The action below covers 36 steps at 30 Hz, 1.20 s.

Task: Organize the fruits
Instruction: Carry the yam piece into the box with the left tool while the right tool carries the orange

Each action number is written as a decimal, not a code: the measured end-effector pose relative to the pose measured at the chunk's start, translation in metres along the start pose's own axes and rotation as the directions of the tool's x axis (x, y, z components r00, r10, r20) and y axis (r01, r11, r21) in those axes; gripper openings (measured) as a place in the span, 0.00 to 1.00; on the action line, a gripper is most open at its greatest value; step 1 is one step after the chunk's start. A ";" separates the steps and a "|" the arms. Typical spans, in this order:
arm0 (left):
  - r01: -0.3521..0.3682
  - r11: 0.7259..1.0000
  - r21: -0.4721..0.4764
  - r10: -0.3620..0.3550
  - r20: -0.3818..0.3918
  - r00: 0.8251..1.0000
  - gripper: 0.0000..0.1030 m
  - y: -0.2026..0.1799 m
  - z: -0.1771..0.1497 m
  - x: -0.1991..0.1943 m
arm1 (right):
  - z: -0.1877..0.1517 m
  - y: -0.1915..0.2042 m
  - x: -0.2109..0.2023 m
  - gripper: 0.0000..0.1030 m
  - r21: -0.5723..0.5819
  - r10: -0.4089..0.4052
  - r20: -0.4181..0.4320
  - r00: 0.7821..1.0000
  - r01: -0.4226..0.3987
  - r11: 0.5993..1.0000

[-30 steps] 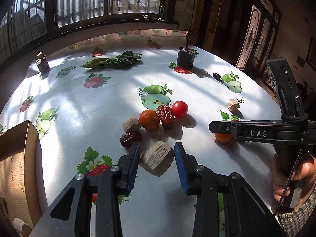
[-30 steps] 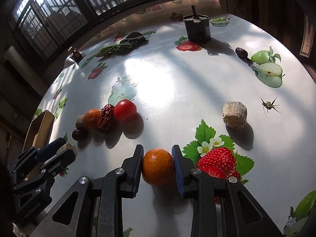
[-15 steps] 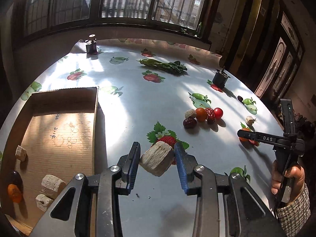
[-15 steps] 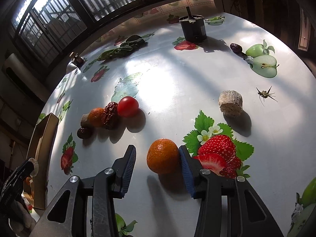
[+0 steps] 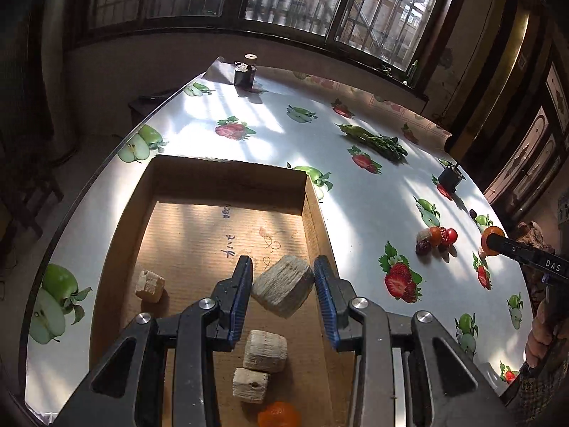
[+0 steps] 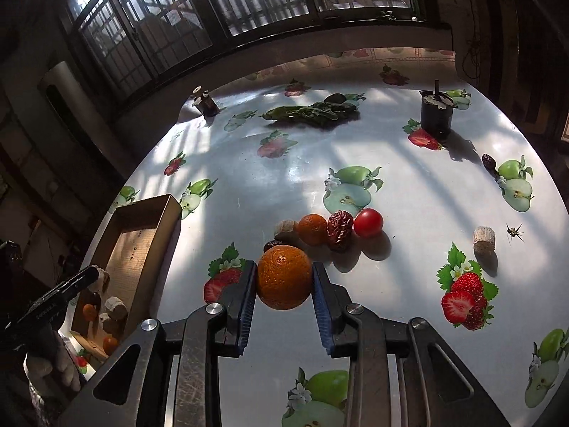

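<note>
Currently I log 2 items in hand. Item 1: a pale wood-like block (image 5: 283, 285), clenched between the pads of my left gripper (image 5: 283, 281), hanging above the open cardboard box (image 5: 227, 178); its long axis runs roughly across the jaws, tilted, with the grained broad face turned up toward the camera. Below it in the box lie 3 smaller pale blocks (image 5: 265, 350) and an orange fruit (image 5: 279, 417). Against the frame 1 second back, the block was over the tablecloth beside the fruit cluster; now the box fills the view beneath it, the grip unchanged. Item 2: an orange mandarin (image 6: 284, 277), round, no clear long axis, dimpled end facing the camera, pinched by my right gripper (image 6: 284, 286) clear above the table (image 6: 409, 185). Its jaws have just closed on it again after opening briefly; earlier it sat on the cloth. Left on the table: cluster of mandarin, date and tomato (image 6: 368, 222).
</note>
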<state>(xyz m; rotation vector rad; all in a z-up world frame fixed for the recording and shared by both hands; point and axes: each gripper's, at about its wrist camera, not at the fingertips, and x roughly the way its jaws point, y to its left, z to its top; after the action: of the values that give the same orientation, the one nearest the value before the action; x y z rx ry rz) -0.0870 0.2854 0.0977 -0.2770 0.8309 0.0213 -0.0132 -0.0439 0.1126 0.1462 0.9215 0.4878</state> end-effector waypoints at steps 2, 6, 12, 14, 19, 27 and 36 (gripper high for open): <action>-0.048 0.999 -0.007 0.048 -0.028 0.998 0.34 0.021 0.011 0.008 | 0.007 0.038 0.016 0.32 -0.041 0.075 -0.030 0.997 -0.076 0.996; -0.073 0.994 -0.081 0.064 -0.108 0.992 0.34 0.060 0.021 0.035 | 0.007 0.109 0.063 0.32 -0.113 0.178 -0.104 0.978 -0.189 0.975; -0.095 0.985 -0.145 0.068 -0.183 0.981 0.34 0.084 0.017 0.063 | -0.013 0.182 0.139 0.32 -0.182 0.190 -0.228 0.955 -0.234 0.955; -0.101 0.983 -0.151 0.070 -0.196 0.978 0.34 0.087 0.015 0.067 | -0.019 0.193 0.157 0.32 -0.216 0.157 -0.248 0.956 -0.213 0.953; -0.119 0.982 -0.150 0.088 -0.197 0.976 0.34 0.087 0.010 0.070 | -0.032 0.202 0.184 0.32 -0.253 0.101 -0.278 0.955 -0.174 0.952; -0.108 0.975 -0.193 0.077 -0.160 0.984 0.42 0.089 0.008 0.058 | -0.035 0.207 0.186 0.37 -0.318 0.068 -0.247 0.967 -0.147 0.936; -0.147 0.976 -0.161 0.147 -0.010 0.989 0.52 0.055 0.004 -0.007 | -0.026 0.190 0.130 0.38 -0.233 0.147 -0.137 0.980 -0.176 0.956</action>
<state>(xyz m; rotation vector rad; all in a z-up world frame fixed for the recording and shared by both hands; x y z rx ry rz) -0.0963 0.3401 0.0923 -0.3672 0.8477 0.2282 -0.0329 0.1817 0.0642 -0.0323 0.9614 0.7649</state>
